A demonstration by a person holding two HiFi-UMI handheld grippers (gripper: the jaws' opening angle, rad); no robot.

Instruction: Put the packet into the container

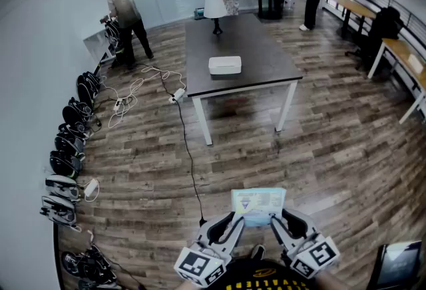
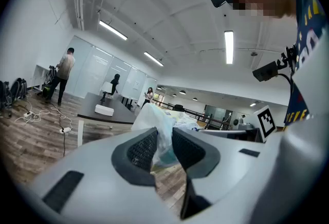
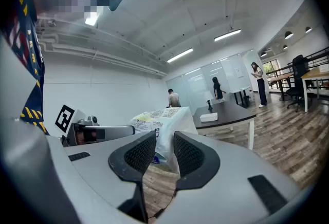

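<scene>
L gripper point(image 1: 234, 221): angled inward, pointing toward table point(image 1: 266, 56); jaws pinch packet point(image 1: 258, 201) at left edge.
R gripper point(image 1: 278, 219): mirrored; clamped on right edge.
Packet: midair, well short of table.
Container point(image 1: 225, 65): on table, near centre.

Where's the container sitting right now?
Head view, upper centre: the white container sits on the front half of the dark table, slightly left of its middle. It is well ahead of the packet at the bottom of the view.
</scene>
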